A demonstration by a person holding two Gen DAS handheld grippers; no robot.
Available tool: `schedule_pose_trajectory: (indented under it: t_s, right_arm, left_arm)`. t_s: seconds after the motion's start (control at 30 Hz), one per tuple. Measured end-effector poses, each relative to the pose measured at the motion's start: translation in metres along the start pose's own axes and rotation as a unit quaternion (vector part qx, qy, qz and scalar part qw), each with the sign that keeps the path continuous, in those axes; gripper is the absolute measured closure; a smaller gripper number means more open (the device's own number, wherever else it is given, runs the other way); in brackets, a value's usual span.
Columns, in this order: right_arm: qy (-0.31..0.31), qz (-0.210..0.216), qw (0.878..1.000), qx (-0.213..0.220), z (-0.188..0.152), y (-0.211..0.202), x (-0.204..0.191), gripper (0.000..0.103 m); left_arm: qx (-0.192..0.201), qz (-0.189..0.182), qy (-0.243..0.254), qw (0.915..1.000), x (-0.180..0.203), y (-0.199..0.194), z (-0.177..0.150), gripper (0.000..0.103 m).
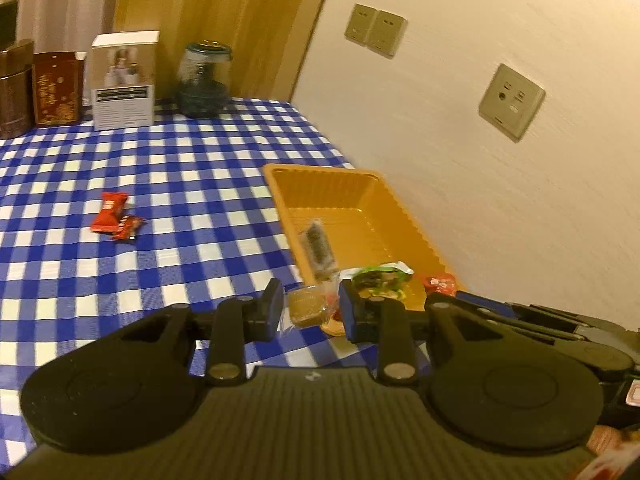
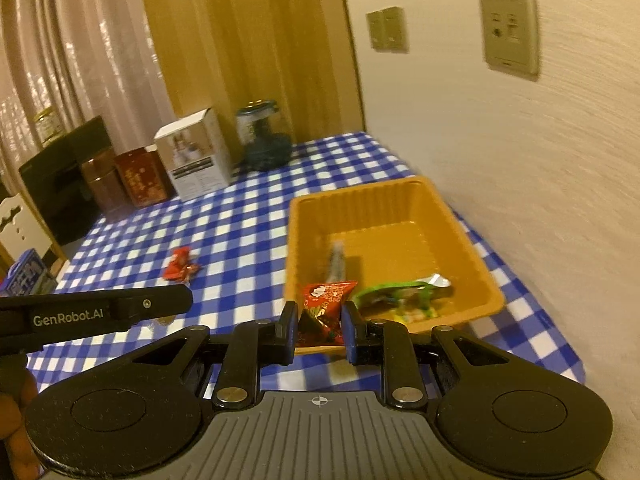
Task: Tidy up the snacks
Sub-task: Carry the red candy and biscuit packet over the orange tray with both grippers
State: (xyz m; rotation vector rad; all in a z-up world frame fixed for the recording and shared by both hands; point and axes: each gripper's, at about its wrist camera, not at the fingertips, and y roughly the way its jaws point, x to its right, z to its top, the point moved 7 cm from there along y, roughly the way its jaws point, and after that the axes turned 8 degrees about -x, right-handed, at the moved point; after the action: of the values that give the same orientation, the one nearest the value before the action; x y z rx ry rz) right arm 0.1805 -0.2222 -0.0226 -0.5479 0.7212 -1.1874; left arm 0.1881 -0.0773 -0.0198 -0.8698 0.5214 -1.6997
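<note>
- A blue-and-white checked tablecloth point(image 2: 248, 232) fills the middle of both views, running up to a cream wall point(image 2: 520, 168) on the right.
- An orange ribbed tray point(image 2: 472, 256) sits at centre right against that wall; inside lie a dark, clear-wrapped bar point(image 1: 318, 246) on the tray floor and a green snack packet point(image 2: 400, 296) at the near rim.
- A white carton point(image 1: 123, 80), a lidded glass jar point(image 1: 205, 80) and a red box point(image 1: 56, 88) line the upper left.
- The right gripper point(image 2: 320, 326), lower centre, pinches a red snack packet point(image 2: 326, 300) just before the tray's near edge.
- The left gripper point(image 1: 308, 308) clamps a clear-wrapped brown cake point(image 1: 307, 305) beside the tray's near corner.
- Two red wrapped candies point(image 1: 114, 216) lie touching at centre left on the cloth, well apart from the tray.
</note>
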Motion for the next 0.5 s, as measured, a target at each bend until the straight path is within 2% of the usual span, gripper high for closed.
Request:
schedule_pose_trajectory:
  t_s: [0.5]
  right_arm:
    - [0.038,-0.018,0.999,0.004,0.012,0.012,0.057,0.079]
  left_arm:
    - [-0.019,-0.019,0.02,0.9994,0.038,0.053,0.016,0.076]
